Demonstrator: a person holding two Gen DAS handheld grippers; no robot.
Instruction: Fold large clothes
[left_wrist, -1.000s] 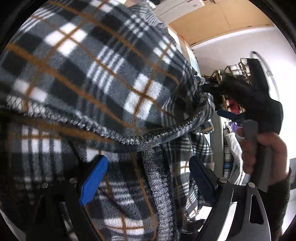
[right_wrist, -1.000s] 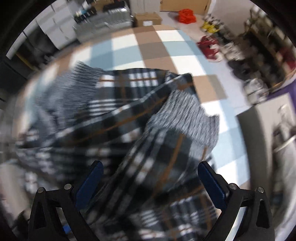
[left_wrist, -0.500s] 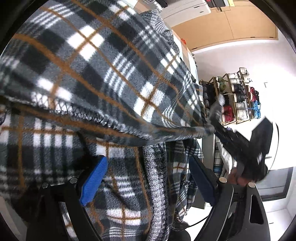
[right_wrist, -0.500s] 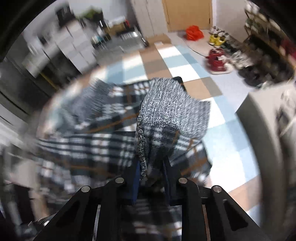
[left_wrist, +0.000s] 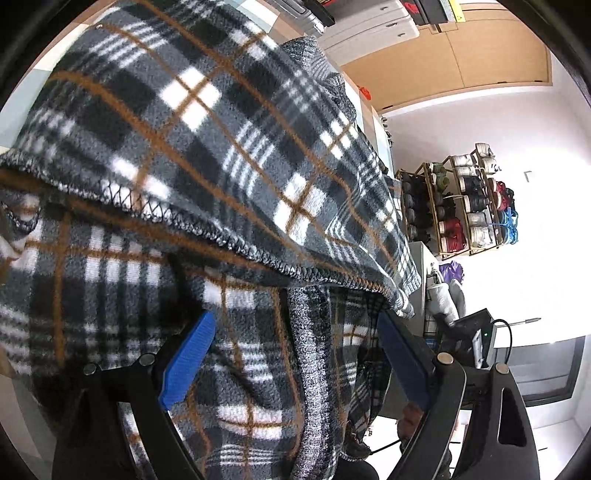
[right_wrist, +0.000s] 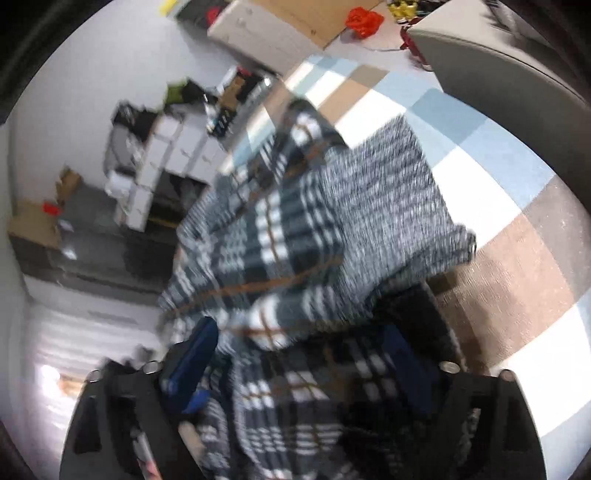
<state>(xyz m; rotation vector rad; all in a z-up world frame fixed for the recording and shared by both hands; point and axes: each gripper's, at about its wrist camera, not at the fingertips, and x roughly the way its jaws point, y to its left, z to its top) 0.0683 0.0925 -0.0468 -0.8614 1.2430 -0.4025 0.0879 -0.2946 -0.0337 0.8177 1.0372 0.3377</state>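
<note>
Fleece, thick and napped: the grey-black-white plaid garment with tan stripes (left_wrist: 229, 155) fills most of the left wrist view, with a folded layer and its overlock-stitched hem (left_wrist: 221, 236) draped just above and ahead of the left gripper (left_wrist: 295, 354). That gripper's blue pads (left_wrist: 186, 363) stand wide; plaid cloth and a grey marled knit band (left_wrist: 312, 369) hang between them, but the pads are not pinching it.

The right gripper (right_wrist: 295, 365) also stands wide and its jaws have just been opening. The view is motion-blurred; cloth lies between and over its fingers, loose as far as I can tell. Ahead of it the garment (right_wrist: 266, 236) spreads over a checked floor mat in white, pale blue and tan squares (right_wrist: 498, 155), with the marled knit panel (right_wrist: 391, 199) up and to the right of the fingers.

Handling read:
- Soft, limp and bulky. No stiffness, so it sags from whichever point is held.
- Moderately heavy for cloth. The fleece nap should give the pads decent friction, so slip risk looks low.
- Nothing fragile about it.
- Layers are stacked, so a deep bite may grab two at once.

Best holds are the stitched hem or the knit band. They are denser edges that won't stretch out of the pinch. Take one corner per gripper, well apart, to keep the fold line straight.
</note>
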